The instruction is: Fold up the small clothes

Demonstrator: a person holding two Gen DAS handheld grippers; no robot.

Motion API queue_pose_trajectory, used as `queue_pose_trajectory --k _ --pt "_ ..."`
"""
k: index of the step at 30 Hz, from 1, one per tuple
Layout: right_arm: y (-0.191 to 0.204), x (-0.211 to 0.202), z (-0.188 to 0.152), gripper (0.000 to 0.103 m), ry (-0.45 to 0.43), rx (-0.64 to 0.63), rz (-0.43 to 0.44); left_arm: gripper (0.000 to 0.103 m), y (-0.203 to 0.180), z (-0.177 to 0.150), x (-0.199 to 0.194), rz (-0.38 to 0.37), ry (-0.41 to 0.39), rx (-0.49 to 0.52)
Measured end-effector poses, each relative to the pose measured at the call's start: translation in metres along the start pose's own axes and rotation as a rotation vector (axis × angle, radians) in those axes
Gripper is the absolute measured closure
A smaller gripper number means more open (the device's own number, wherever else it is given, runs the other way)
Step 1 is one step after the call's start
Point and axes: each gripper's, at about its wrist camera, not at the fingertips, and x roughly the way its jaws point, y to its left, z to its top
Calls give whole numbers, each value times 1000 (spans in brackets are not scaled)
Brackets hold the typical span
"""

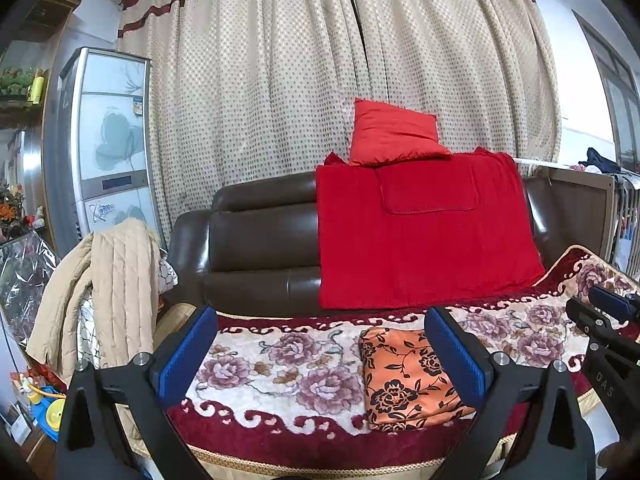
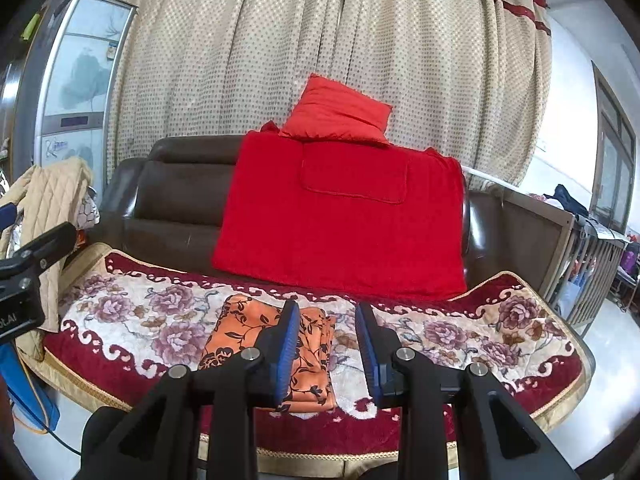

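Your left claw [image 1: 320,350] stands wide open with nothing between its blue pads [image 1: 186,354]; they hang above the seat and touch no cloth. In the left wrist view the folded orange cloth [image 1: 404,380] lies in the lower centre-right of the frame, flat on the floral cover [image 1: 280,364], its right edge hidden behind the right-hand pad.

Your right claw [image 2: 327,346] is part open, a narrow gap between the pads, and it holds nothing. In the right wrist view the cloth [image 2: 240,328] sits at lower centre, left of the gap, with the left-hand pad in front of its right part. Whether that pad touches the cloth you cannot tell from this view; it looks raised above it.

The cloth is a neat rectangle with black flower print, near the front edge of the cover. The other claw shows at each frame's edge: the right one at the far right of the left wrist view [image 1: 612,312], the left one at the far left of the right wrist view [image 2: 36,256].

Behind the cover: a brown sofa [image 2: 172,200], a red blanket [image 2: 344,224] draped over its back, a red pillow [image 2: 340,114] on top. Dotted curtain [image 2: 280,60] fills the upper frame. A beige quilted coat [image 1: 108,288] hangs at the left.
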Motion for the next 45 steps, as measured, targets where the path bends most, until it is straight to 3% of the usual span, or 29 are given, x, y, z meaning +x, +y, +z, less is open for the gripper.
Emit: queue_pose_trajectory --k 45 --pt "-21 -2 14 70 -50 76 -8 0 -6 14 -9 -4 -47 9"
